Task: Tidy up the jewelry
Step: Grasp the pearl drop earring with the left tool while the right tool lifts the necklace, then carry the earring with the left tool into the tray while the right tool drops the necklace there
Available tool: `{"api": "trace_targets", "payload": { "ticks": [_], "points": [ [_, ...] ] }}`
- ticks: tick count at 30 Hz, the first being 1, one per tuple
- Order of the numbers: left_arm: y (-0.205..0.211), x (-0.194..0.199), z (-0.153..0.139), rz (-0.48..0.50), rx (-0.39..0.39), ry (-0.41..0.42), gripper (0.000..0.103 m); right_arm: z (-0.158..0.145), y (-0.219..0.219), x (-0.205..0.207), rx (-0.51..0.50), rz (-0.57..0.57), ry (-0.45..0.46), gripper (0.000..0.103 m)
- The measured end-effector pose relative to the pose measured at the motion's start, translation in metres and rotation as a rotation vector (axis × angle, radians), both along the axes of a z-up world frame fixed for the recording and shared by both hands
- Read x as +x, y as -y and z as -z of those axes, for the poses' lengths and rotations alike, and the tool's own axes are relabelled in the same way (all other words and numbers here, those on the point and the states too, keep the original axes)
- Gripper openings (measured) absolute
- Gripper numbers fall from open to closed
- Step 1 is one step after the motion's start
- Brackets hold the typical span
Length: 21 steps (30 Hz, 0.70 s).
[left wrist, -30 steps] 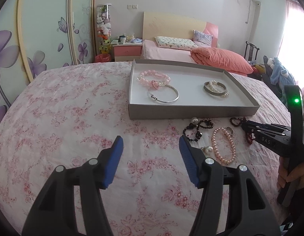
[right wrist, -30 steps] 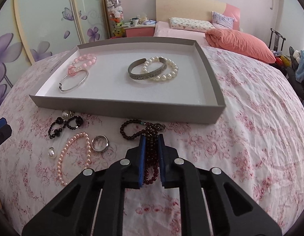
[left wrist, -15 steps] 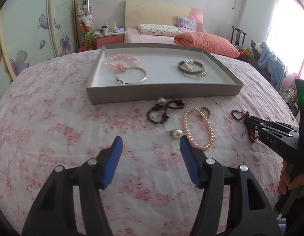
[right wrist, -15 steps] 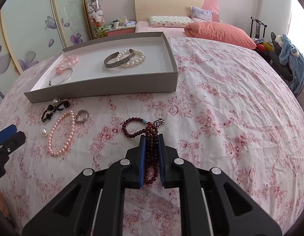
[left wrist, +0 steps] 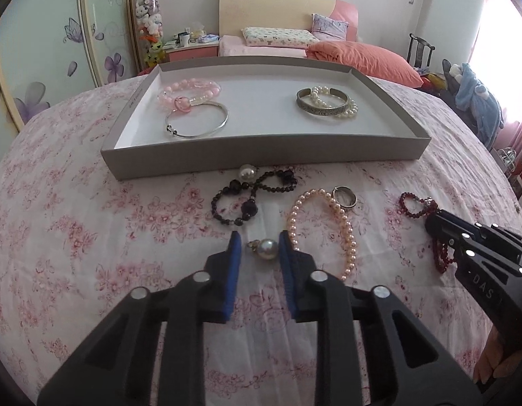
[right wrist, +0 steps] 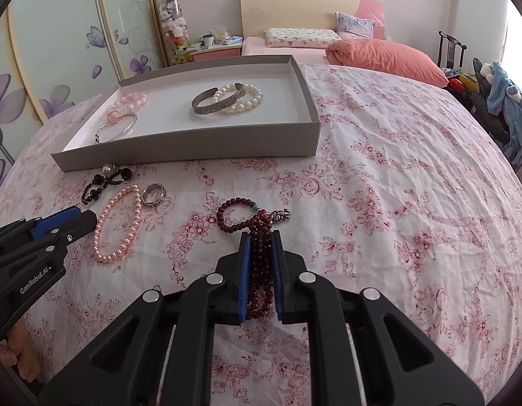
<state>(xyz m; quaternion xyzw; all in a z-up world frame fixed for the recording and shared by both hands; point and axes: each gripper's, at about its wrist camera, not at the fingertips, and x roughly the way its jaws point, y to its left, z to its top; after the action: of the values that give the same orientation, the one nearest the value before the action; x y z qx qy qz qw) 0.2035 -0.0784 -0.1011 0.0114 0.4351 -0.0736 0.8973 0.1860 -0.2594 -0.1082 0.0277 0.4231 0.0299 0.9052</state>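
Four bracelets already lie in the grey tray [left wrist: 386, 101], which sits toward the bed's far edge. A loose pearl [left wrist: 267, 249] sits on the floral bedspread [left wrist: 92, 230] between the left gripper [left wrist: 257, 248] pads, whose jaws have just been closing; contact is unclear. The right gripper [right wrist: 261, 248] clamps a dark red bead bracelet [right wrist: 259, 270]. The black beads [left wrist: 247, 196], pink pearl strand [left wrist: 342, 230] and ring [left wrist: 343, 197] remain outside the tray.

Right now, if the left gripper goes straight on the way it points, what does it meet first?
Most likely the single pearl bead, which already lies between the fingers of the left gripper. Its jaws have just been closing around it. Beyond it lies the black bead bracelet, though depth is unclear.
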Motion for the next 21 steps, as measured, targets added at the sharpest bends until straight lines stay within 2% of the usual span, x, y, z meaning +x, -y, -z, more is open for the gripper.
{"api": "trace_targets", "payload": {
  "ticks": [4, 14, 21],
  "points": [
    [-0.003, -0.003, 0.000, -0.008, 0.018, 0.008, 0.020, 0.000, -0.002, -0.001, -0.002, -0.011, 0.000, 0.013],
    [-0.041, -0.011, -0.001, -0.054, 0.068, 0.010, 0.022, 0.001, -0.013, -0.001, -0.025, -0.041, 0.002, 0.014],
    [-0.045, -0.012, -0.002, -0.055, 0.059, 0.012, 0.019, 0.000, -0.011, 0.001, -0.003, -0.044, 0.002, 0.013]
  ]
}}
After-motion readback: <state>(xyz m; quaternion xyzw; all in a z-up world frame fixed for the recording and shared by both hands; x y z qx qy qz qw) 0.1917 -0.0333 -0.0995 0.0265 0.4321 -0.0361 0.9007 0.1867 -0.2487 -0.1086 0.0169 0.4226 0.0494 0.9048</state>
